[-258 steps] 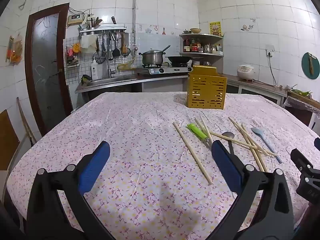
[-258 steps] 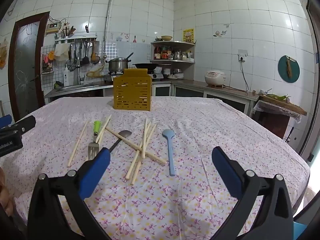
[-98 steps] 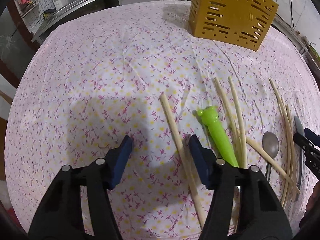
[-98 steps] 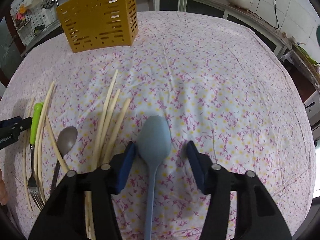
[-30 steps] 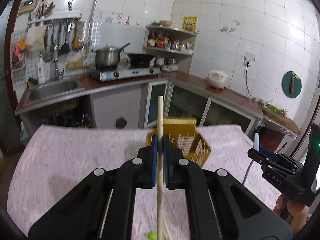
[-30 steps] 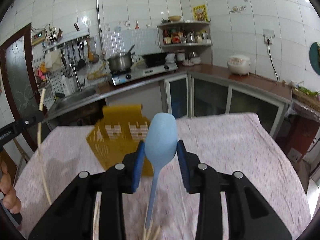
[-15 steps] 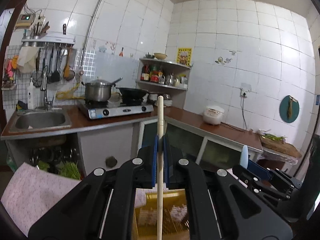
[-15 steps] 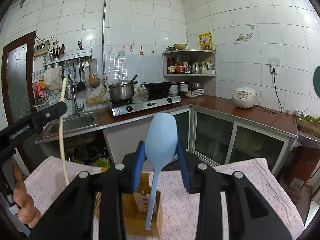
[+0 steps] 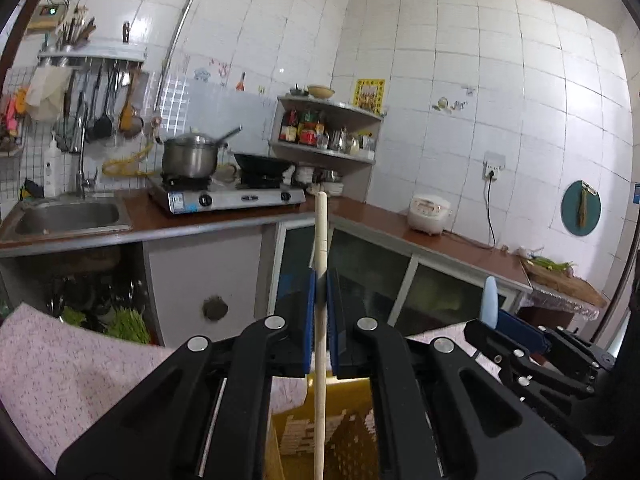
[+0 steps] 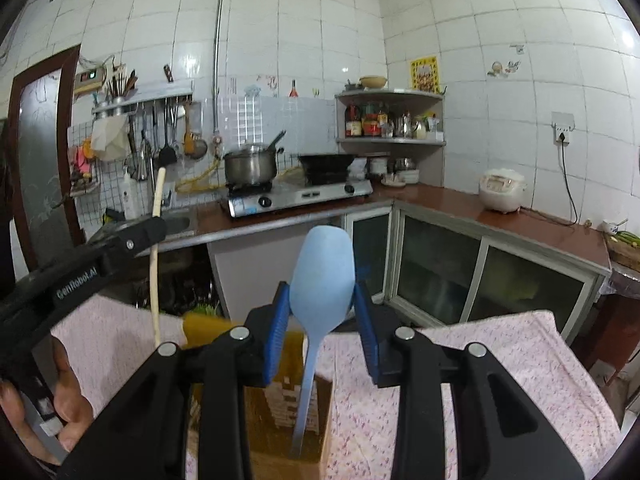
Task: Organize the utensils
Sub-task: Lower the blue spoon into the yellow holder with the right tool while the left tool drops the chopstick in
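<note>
Above the yellow slotted plastic utensil holder [image 10: 280, 408], both tools hang with their loads pointing upright. The left tool [image 9: 321, 312] has its blue pads pinched tight on a long pale wooden chopstick [image 9: 321, 320], which stands vertical, its top end rising toward twelve o'clock in the left wrist view and its lower end dropping toward six o'clock in front of the holder's open top [image 9: 340, 432]. Whether the tip is already inside a compartment I cannot tell.

The right tool [image 10: 322, 320] is closed on a light blue plastic spoon [image 10: 320, 300], gripping it just below the bowl; the bowl stands up at twelve o'clock and the thin handle runs down into the holder's open top. Which compartment it enters is not clear.

From the right wrist view, the left tool [image 10: 148, 232] shows at nine o'clock with the chopstick [image 10: 156, 264] clamped in it, and the person's bare hand [image 10: 64, 400] is at about eight o'clock. From the left wrist view, the right tool [image 9: 504, 332] sits at four o'clock, the spoon's bowl [image 9: 490, 300] seen edge-on above it.

The holder stands on a counter covered with a pink floral cloth [image 10: 500, 380]. Beyond, at twelve o'clock, a steel pot [image 10: 250, 166] and a black wok [image 10: 326, 164] sit on a gas stove, with a white rice cooker [image 10: 502, 190] toward two o'clock.
</note>
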The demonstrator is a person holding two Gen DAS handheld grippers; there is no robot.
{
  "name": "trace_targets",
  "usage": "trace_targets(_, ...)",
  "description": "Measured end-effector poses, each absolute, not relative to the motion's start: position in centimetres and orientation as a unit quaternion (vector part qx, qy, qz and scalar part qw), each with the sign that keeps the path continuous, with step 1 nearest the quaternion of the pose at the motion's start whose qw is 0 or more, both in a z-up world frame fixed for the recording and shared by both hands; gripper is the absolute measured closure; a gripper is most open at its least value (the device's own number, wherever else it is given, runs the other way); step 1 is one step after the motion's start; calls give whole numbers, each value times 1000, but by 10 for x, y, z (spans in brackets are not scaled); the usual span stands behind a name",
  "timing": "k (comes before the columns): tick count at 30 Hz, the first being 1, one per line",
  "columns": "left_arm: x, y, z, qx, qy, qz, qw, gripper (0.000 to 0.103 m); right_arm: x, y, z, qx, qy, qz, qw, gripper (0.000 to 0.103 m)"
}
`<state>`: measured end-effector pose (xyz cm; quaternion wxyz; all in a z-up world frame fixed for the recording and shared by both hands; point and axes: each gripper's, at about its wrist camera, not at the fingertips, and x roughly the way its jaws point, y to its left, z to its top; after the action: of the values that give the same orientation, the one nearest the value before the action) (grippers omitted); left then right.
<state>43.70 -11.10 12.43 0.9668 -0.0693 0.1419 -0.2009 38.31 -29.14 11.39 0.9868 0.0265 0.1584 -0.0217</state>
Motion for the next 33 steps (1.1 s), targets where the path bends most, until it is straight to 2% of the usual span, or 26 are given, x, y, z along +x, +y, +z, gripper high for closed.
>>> trace_targets(6,428,-98,108,-74,158,-198,965,98,379,-290,82,31,192,-9,981,70)
trace_targets(14,417,-100,101,-50,170,-192,965,98,372,-288,71,31,205,-1,978,70)
trace_targets(25,409,-104,108,-33,123,-191,973,99,369,-288,73,27,188,-7,982,70)
trace_targets(33,411,-103,78,-22,166,-186,968,99,370,-284,62,18,207,-1,978,70)
